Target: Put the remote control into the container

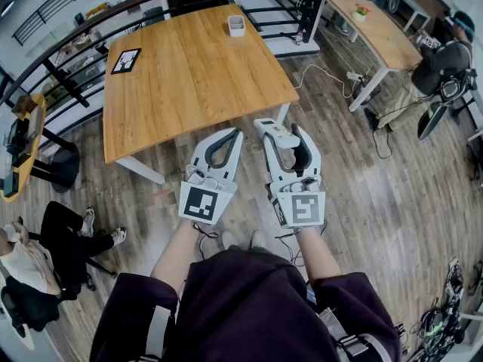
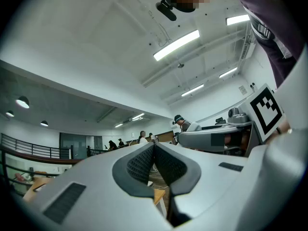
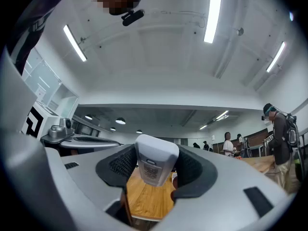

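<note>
A white remote control [image 1: 284, 136] sits between the jaws of my right gripper [image 1: 279, 127], which is shut on it. In the right gripper view the remote [image 3: 155, 165] stands upright between the dark pads [image 3: 118, 165], its label side towards the camera. My left gripper [image 1: 236, 133] is beside it, shut with nothing in it; its pads [image 2: 139, 165] meet at the tip. Both grippers hover over the floor just short of the wooden table [image 1: 189, 81]. A small white container [image 1: 236, 25] stands at the table's far edge.
A dark framed tablet [image 1: 125, 60] lies on the table's left part. A second wooden table [image 1: 377, 29] stands to the right with cables on the floor beneath. A person sits at the lower left [image 1: 45, 255], another at the upper right [image 1: 445, 59]. A railing [image 1: 90, 21] runs behind.
</note>
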The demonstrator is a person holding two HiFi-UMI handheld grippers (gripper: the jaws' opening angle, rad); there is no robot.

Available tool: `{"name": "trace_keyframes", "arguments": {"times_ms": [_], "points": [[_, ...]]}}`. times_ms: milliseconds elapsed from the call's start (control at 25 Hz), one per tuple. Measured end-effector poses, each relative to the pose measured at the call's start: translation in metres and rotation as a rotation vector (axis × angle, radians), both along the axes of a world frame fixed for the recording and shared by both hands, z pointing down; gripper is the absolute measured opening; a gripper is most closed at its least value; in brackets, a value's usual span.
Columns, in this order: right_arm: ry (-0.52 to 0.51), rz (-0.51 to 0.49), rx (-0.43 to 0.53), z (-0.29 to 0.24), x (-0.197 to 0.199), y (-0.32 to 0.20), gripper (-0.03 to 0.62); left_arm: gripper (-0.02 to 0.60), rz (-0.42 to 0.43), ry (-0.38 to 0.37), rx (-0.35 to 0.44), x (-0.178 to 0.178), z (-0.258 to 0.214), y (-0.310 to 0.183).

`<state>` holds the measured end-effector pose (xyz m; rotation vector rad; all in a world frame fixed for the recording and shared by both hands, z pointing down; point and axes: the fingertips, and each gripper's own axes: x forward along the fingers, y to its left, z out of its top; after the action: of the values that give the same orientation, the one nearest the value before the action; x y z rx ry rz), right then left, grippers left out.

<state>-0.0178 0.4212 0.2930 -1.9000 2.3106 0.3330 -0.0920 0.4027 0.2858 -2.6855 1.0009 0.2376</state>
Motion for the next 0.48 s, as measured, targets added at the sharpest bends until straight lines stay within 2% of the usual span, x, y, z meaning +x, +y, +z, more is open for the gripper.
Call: {"name": "trace_keyframes", "arguments": {"times_ms": [480], "points": [[-0.018, 0.064, -0.023, 0.016, -0.027, -0.012, 0.259, 0.012, 0.044, -0.018, -0.028, -0.032, 0.018, -0.02]]}}
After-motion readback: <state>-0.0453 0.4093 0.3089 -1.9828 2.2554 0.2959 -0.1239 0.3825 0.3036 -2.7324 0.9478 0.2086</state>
